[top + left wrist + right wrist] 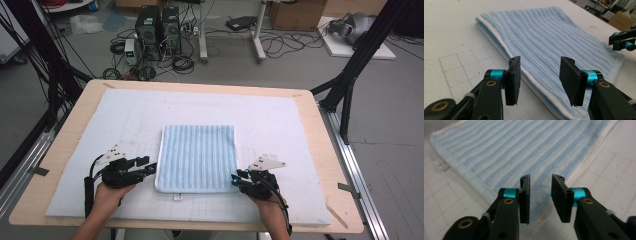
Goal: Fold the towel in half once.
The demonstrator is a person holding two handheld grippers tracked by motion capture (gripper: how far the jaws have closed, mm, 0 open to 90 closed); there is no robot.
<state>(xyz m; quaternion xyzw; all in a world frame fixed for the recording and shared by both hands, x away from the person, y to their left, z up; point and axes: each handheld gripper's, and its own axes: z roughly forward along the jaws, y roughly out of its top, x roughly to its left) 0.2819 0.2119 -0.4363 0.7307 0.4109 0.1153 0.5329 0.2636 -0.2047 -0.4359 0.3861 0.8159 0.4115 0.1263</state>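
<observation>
A folded light-blue striped towel (197, 157) with a white hem lies flat in the middle of the white mat. My left gripper (152, 168) sits low at the towel's near left corner. In the left gripper view its jaws (540, 62) stand apart over the towel's hemmed edge (549, 37), with nothing pressed between the pads. My right gripper (234, 177) rests at the near right corner. In the right gripper view its jaws (541, 178) are parted a little above the towel (511, 147), not gripping it. The right gripper (622, 41) also appears across the towel in the left gripper view.
The gridded white mat (280, 125) covers most of a wooden table (65, 145). A small white tag (178, 197) sticks out at the towel's near edge. Black frame posts (350, 75) stand at both sides, with computers (157, 30) and cables on the floor beyond.
</observation>
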